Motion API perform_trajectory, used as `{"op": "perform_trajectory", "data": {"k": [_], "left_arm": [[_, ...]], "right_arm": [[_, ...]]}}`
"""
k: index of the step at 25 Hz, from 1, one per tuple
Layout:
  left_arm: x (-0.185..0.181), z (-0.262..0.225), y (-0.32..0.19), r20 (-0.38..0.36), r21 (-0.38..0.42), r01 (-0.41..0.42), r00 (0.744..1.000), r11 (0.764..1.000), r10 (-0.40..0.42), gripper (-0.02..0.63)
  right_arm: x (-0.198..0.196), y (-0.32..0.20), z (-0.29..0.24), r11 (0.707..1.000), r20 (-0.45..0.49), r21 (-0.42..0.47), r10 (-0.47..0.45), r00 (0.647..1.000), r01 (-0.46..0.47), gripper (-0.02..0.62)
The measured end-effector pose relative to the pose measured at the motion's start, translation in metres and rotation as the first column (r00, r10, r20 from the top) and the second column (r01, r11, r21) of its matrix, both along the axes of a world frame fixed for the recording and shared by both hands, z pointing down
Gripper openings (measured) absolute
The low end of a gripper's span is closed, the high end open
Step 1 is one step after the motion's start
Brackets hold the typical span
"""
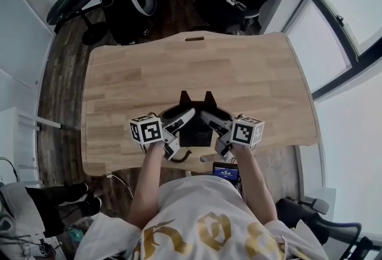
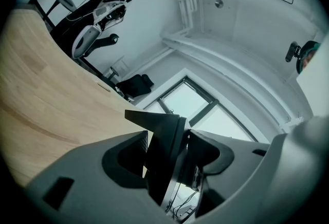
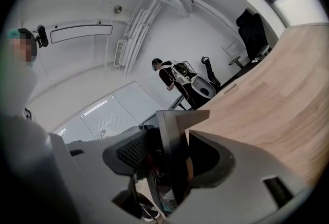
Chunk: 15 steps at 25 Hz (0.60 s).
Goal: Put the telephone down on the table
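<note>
The telephone (image 1: 195,132) looks thin, stiff and slippery. The left gripper (image 1: 181,121) and right gripper (image 1: 213,122) jaws squeeze its left and right sides.

Bright daylight from windows (image 1: 334,32); fisheye warping, dark vignetted corners.

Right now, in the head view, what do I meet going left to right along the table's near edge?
left gripper → telephone, held in the jaws of both grippers → right gripper
</note>
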State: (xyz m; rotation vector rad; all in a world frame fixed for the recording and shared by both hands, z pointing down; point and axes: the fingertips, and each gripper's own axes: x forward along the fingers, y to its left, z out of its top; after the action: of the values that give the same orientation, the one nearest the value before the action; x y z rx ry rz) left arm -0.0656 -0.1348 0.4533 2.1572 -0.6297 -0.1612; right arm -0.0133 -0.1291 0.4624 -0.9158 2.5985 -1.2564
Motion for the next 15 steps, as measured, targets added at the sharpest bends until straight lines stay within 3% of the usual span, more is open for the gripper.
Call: {"op": "perform_trajectory", "data": {"k": [6, 15], "left_arm": [[0.001, 0.015, -0.007, 0.027, -0.009, -0.015, 1.0, 1.0, 0.016, 0.238], [0.009, 0.031, -0.018, 0.004, -0.051, -0.019, 1.0, 0.998, 0.02, 0.238]], "right_arm": [[0.001, -0.005, 0.013, 1.0, 0.012, -0.022, -0.006, 1.0, 0.006, 0.229], [0.009, -0.017, 0.03, 0.999, -0.006, -0.052, -0.007, 1.0, 0.007, 0.229]]}}
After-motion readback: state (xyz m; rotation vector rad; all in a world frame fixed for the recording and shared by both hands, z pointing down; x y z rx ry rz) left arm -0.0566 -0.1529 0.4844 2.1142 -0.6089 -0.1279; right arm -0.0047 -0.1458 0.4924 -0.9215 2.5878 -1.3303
